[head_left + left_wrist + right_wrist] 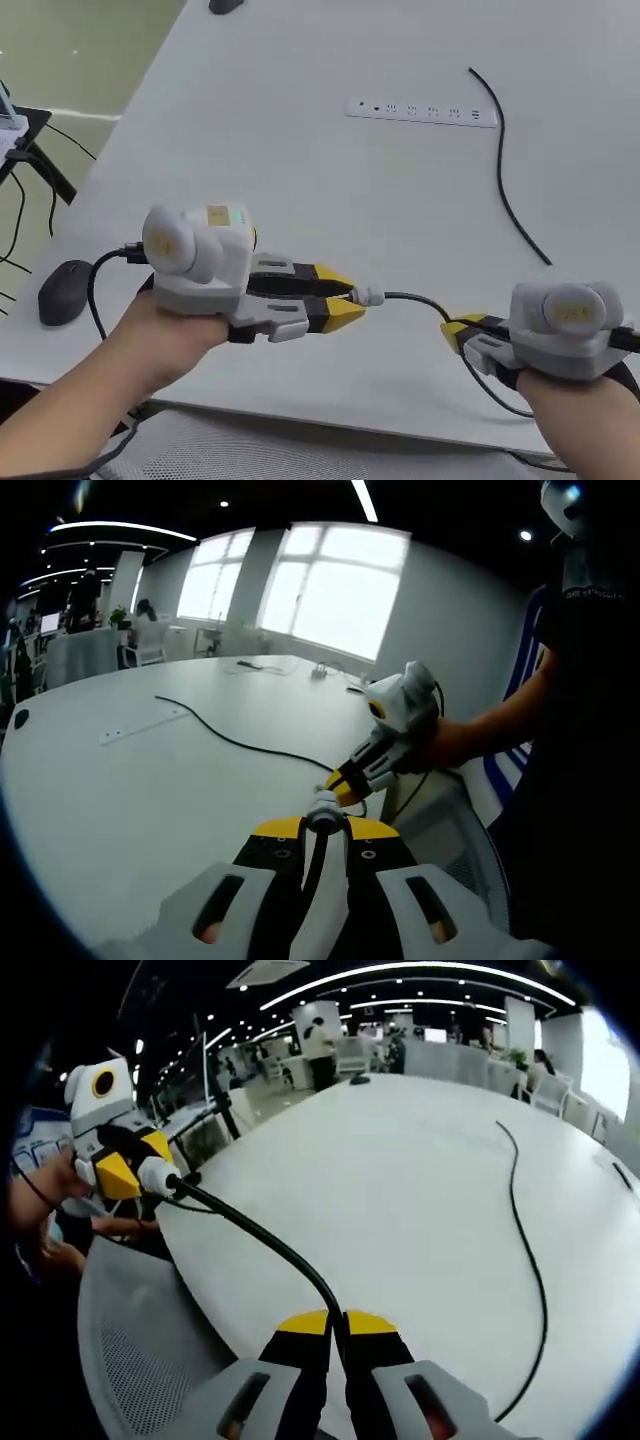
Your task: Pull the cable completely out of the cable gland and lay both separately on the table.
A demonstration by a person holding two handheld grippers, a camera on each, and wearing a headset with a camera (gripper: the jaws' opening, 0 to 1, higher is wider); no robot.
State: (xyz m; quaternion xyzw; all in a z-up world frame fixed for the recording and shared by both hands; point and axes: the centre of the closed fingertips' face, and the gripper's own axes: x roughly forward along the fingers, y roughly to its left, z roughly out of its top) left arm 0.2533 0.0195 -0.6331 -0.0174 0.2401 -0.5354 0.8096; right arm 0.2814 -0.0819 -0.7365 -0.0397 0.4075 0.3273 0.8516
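Head view: left gripper [352, 297] is clamping the small hard gland [370, 297], right gripper [451, 328] is pinching the light, bendy cable [415, 298] near it. Gripping close is probably helping.

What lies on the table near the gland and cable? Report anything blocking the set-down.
Nothing visible does. The left gripper holds the cable gland and the right gripper holds the cable. The table just beyond them is bare. The power strip, loose black cord and mouse lie off to the sides.
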